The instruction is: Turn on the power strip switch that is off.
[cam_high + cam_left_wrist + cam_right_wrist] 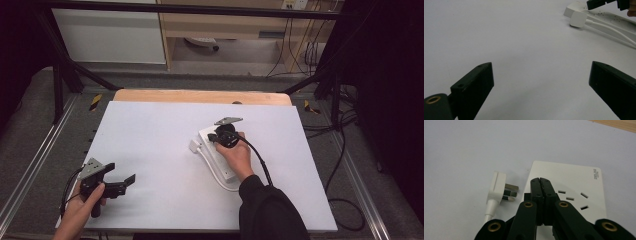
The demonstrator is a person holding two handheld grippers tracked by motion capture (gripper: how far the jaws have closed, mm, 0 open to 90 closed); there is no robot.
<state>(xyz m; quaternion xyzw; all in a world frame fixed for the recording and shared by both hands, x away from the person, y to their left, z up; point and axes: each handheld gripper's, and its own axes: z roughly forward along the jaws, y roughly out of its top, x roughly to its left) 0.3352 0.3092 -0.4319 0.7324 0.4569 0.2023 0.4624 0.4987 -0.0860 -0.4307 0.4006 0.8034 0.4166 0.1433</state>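
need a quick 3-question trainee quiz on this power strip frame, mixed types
1. True or false: the right gripper has its fingers shut, tips over the flat white plastic power strip.
2. Where does the white three-pin plug on its white cable lie?
A. Pushed into the strip's socket
B. On the white table sheet beside the strip
C. Between the left gripper's fingers
3. Fill in: the left gripper has its fingers ____, with nothing between them.

Key
1. True
2. B; its metal pins are bare and point toward the strip.
3. open
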